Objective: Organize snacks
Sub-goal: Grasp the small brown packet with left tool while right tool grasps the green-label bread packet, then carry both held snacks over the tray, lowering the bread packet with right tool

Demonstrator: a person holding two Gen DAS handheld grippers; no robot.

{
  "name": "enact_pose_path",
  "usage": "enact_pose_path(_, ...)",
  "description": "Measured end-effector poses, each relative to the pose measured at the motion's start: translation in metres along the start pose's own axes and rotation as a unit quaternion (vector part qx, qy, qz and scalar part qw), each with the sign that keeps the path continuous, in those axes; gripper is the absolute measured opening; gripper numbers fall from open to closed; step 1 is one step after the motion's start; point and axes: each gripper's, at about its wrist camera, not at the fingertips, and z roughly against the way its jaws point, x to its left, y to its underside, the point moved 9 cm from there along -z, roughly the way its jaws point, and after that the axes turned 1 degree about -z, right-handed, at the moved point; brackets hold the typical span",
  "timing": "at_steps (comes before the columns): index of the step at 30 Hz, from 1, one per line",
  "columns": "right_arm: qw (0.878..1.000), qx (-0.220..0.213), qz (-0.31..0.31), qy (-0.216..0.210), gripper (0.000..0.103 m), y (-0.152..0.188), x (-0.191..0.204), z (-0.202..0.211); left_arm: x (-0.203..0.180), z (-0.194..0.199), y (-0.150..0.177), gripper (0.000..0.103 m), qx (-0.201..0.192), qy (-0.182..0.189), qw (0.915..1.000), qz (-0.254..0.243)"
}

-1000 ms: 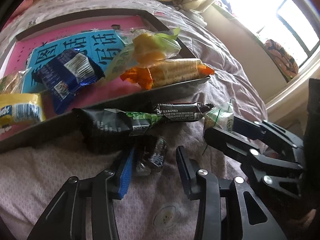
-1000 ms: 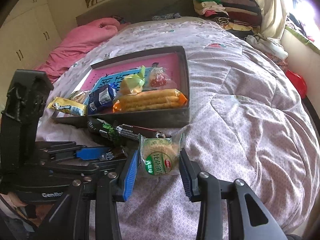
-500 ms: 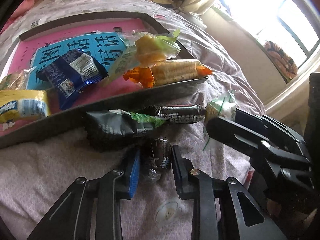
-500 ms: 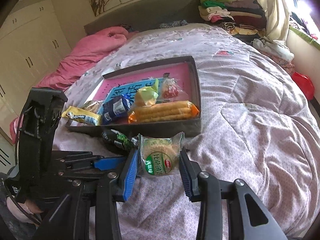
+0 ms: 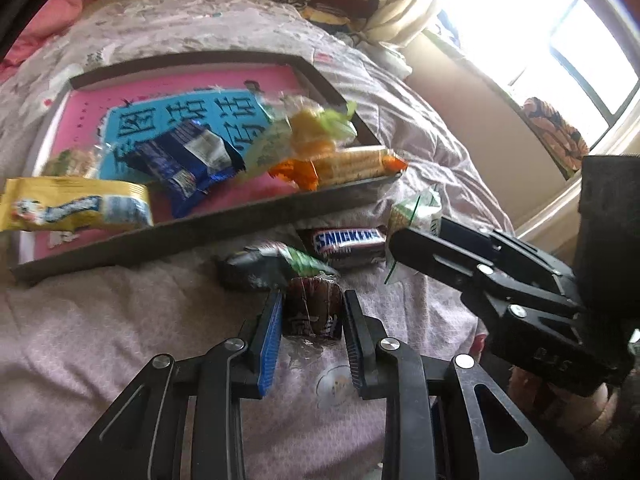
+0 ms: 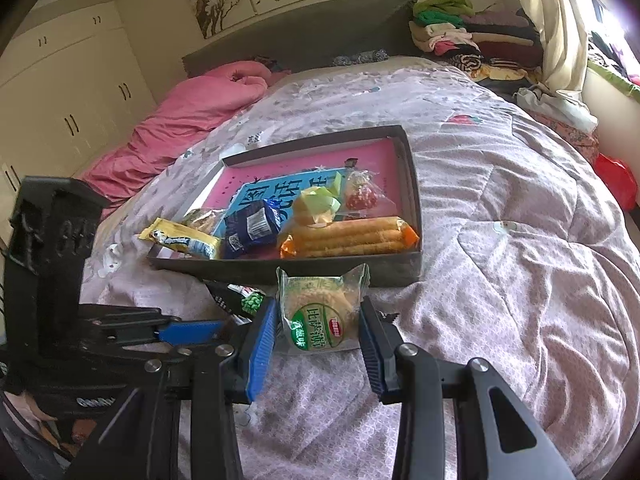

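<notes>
The left claw (image 5: 312, 320) is clamped on a small dark brown wrapped sweet (image 5: 313, 307), its blue pads pressed to both sides; the white characters on the wrapper are too blurred to read. The right claw (image 6: 318, 332) is clamped on a clear-wrapped round pastry (image 6: 320, 312) with a green label in white Chinese characters and a small red mark, held just above the pink quilt (image 6: 500, 280) of the bed.

Just beyond the sweet, on the quilt, lies a black packet with a green patch (image 5: 268, 266), and beside it a brown bar marked SNICKERS (image 5: 348, 242), both close against the near wall of the dark shallow box (image 6: 412, 200).

Inside the box, on a pink lining with a blue panel of large dark Chinese characters (image 5: 180, 116), lie a yellow packet (image 6: 180, 240) overhanging the left corner, a dark blue packet with a barcode (image 6: 250, 230), a long orange-ended pack of wafer rolls (image 6: 348, 237) along the near wall, a yellow-green wrapped snack (image 6: 318, 206) and a clear bag of red sweets (image 6: 361, 194).
</notes>
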Motion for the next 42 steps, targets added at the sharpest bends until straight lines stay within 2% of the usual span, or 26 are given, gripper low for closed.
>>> enact_pose_path(15,0.999,-0.023,0.026,-0.015,0.040,-0.007,0.018,0.006,0.019,0.033,-0.004,0.030,-0.030,-0.018,0.9993,0.015)
enact_pose_path(22,0.998,-0.038,0.037,-0.021,0.040,-0.011,0.025,0.011,0.030,0.052,-0.010,0.030,-0.053,-0.042,0.9977,0.010)
enact_pose_path(42,0.995,-0.070,0.050,-0.041,0.040,-0.026,0.043,0.016,0.051,0.076,-0.030,0.030,-0.096,-0.061,0.9932,0.027)
